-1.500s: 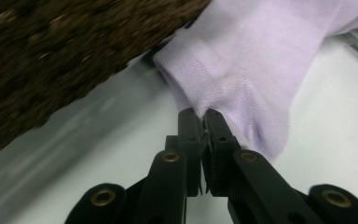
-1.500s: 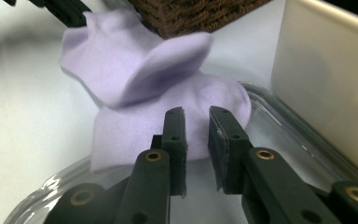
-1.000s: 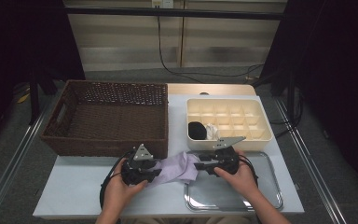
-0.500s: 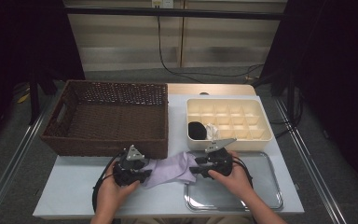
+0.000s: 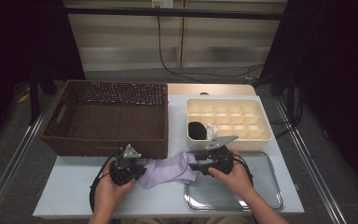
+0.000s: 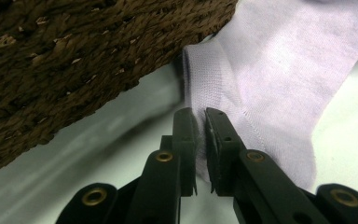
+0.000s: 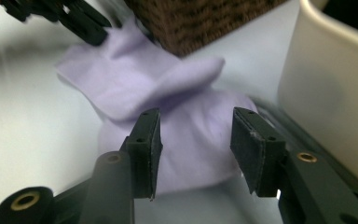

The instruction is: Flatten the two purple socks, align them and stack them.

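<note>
A soft, crumpled lilac sock (image 5: 167, 170) is pinched at its ribbed cuff by the left gripper (image 6: 200, 128); the right gripper (image 7: 196, 140) is spread wide over it, the woven basket (image 5: 107, 119) lying close at 12 o'clock.

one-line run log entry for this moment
left gripper: shut on pale purple fabric sock | right gripper: open, fingers astride sock's other end | sock: on white table, before brown wicker basket

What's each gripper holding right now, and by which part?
Left gripper is shut on the lavender sock, pinching it at the ribbed cuff edge. Right gripper is open, jaws either side of the sock's other end, not clamped.
</note>
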Demonstrator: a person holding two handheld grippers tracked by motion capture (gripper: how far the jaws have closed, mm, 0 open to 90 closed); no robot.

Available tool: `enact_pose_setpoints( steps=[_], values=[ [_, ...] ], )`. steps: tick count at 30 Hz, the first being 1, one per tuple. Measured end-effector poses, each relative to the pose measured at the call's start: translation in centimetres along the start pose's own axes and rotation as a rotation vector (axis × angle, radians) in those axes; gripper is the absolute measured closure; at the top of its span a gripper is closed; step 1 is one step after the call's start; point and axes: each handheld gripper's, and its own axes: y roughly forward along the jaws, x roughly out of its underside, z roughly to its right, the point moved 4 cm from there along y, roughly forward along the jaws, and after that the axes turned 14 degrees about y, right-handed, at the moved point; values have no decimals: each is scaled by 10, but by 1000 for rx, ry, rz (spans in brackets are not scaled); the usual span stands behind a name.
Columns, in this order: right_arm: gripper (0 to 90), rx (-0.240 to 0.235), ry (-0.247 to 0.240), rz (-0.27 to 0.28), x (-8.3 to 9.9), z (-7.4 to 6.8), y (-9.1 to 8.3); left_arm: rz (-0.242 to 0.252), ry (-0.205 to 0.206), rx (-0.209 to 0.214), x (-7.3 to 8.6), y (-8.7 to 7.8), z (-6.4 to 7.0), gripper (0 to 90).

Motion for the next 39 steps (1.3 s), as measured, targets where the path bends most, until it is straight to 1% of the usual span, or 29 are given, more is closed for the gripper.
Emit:
enact_pose_setpoints(
  steps=[3, 6, 8, 9, 10, 12, 13, 14, 16, 17, 19, 20, 21, 22, 24, 25, 26, 28, 29, 30, 31, 32, 33, 34, 35, 36, 37, 38, 39],
  values=[
    [513, -24, 1, 17, -8, -5, -1, -1, 2, 0, -1, 0, 1, 834],
    [513, -31, -2, 12, -13, -8, 4, 3, 10, -2, -2, 1, 1, 836],
    [532, -35, -5, -3, -14, -10, 11, 5, 14, 0, -3, 2, 1, 837],
    [551, -37, -5, -9, -13, -10, 14, 6, 14, 1, -4, 2, 1, 837],
    [613, -47, 0, -20, -12, -11, 18, 6, 12, 0, -4, 3, 1, 837],
    [763, -28, -23, -42, -7, -10, 24, 7, 8, 2, -4, 2, 1, 838],
    [803, -22, -21, -50, -5, -9, 25, 4, 11, -3, -3, 2, 1, 839],
    [803, -22, -21, -50, -5, -9, 25, 5, 11, -3, -3, 2, 0, 839],
    [882, -37, -7, -74, -1, -7, 26, -4, 7, -14, -2, 0, -2, 841],
    [891, -42, 4, -89, 1, -6, 26, 1, 0, -9, -2, 0, -2, 841],
    [900, -47, 10, -109, 4, -5, 23, 5, -10, -20, -1, -1, -4, 841],
    [900, -47, 10, -109, 4, -5, 23, -4, -6, -26, 0, -1, -6, 841],
    [900, -48, 17, -117, 5, -5, 22, 3, -19, -22, 2, -1, -6, 841],
    [900, -46, 8, -117, 7, -5, 18, 8, -31, -23, 3, -2, -8, 840],
    [900, -43, 16, -119, 8, -5, 17, 9, -29, -25, 4, -3, -9, 835],
    [862, -42, 17, -97, 8, -3, 13, 30, -33, -53, 3, -4, -10, 773],
    [862, -42, 17, -97, 8, -3, 13, 30, -33, -53, 3, -4, -10, 750],
    [798, -28, 15, -77, 9, -1, 7, 48, -57, -44, 2, -8, -10, 737],
    [725, -15, 12, -54, 8, 1, 1, 64, -59, -53, 0, -10, -9, 710],
    [725, -15, 12, -54, 8, 1, 1, 68, -54, -52, -2, -11, -8, 710],
    [690, -4, 13, -41, 7, 1, 0, 73, -41, -43, -5, -13, -7, 710],
    [650, -13, 1, -42, 6, 0, -4, 87, -35, -41, -10, -13, -3, 706],
    [650, -13, 1, -42, 6, 0, -4, 87, -35, -41, -10, -13, -3, 703],
    [610, -23, 8, -40, 6, -1, -5, 91, -22, -28, -13, -12, 1, 703],
    [580, -38, 12, -50, 6, -3, -4, 91, -6, -27, -15, -11, 3, 697],
    [566, -31, -2, -61, 7, -4, -3, 98, -3, -22, -18, -8, 6, 692],
    [537, -2, -22, -69, 8, -4, -1, 100, 10, -4, -20, -5, 10, 684],
    [517, 29, -42, -81, 11, -2, 3, 106, 13, -1, -22, -2, 12, 674],
    [514, 29, -36, -83, 12, -1, 6, 103, 21, 4, -24, 0, 14, 669]
  ],
)
